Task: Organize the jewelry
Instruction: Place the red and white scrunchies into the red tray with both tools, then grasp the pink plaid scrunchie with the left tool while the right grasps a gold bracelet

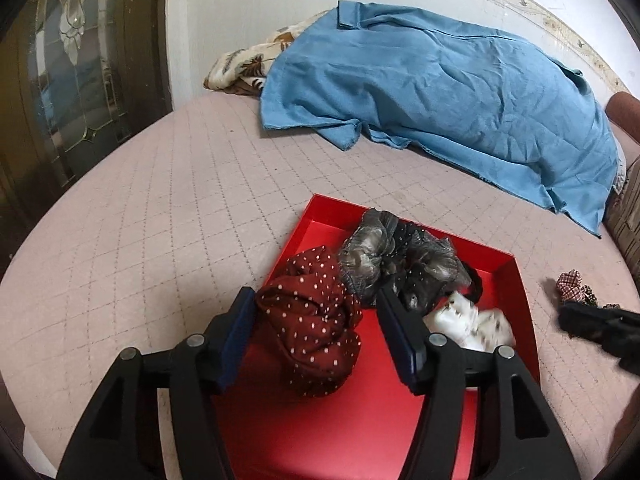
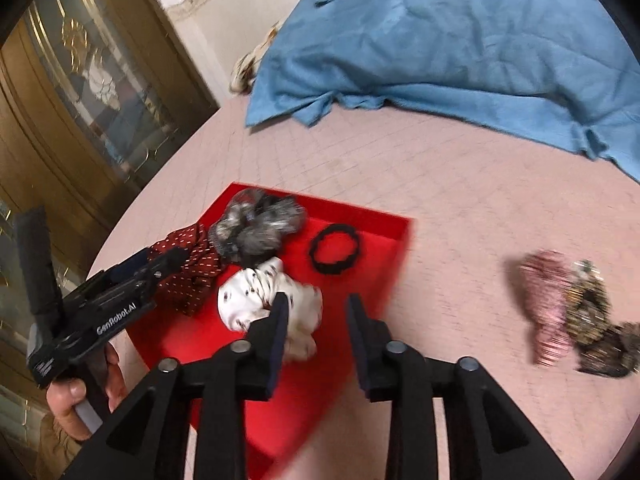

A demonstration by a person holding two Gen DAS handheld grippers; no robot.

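Left gripper (image 1: 316, 336), fingers apart around the maroon scrunchie (image 1: 312, 320) in the red tray (image 1: 524, 320): withdraw straight back; right gripper (image 2: 318, 320) fingers apart, pink scrunchie (image 2: 544, 304) at 3 o'clock.

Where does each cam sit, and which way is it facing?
Left wrist: on left gripper, open jaws straddling dark red polka-dot scrunchie over shallow red cardboard tray; right gripper at the edge.
Right wrist: on right gripper, open above tray's right side; left gripper and hand show.
Shared: tray, scrunchies, crumpled blue cloth.
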